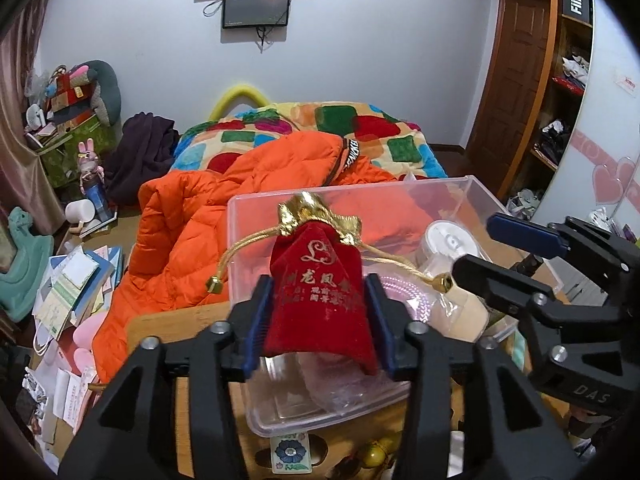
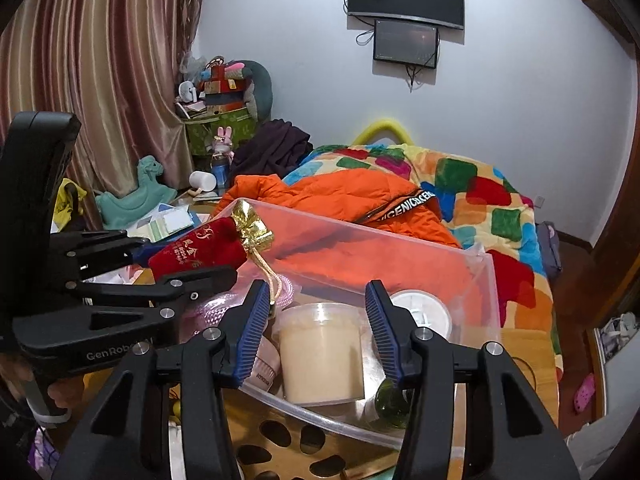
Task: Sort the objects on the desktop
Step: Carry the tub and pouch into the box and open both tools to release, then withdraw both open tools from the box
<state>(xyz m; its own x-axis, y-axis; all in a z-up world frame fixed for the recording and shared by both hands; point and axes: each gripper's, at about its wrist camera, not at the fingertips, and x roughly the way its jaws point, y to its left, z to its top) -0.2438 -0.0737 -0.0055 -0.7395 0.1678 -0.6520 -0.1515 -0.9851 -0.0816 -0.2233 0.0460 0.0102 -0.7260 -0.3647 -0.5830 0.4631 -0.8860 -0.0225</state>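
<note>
The left tool [image 1: 320,320] stands over the near end of a clear plastic bin [image 1: 472,184] on the wooden counter [image 1: 168,324], with a red velvet drawstring pouch [image 1: 320,300] between its blue pads. The jaws are part-way apart; the pads sit right at the pouch's flanks, and whether they press on the cloth cannot be told from here. The pouch's long axis runs straight out along the tool's fingers, gold-trimmed mouth farthest from the hand, its cord trailing over the bin's contents.

The right tool [image 2: 316,328] hovers beside it over the same bin, jaws moderately apart and gripping nothing; a cream-filled plastic tub [image 2: 320,356] stands between its pads without visible contact. A white round lid [image 2: 420,312] lies just beyond.

The pouch lies directly above the bin's open interior, so the coming move likely turns on letting it drop in. The left hand alone bears on it; the right sits beside.
</note>
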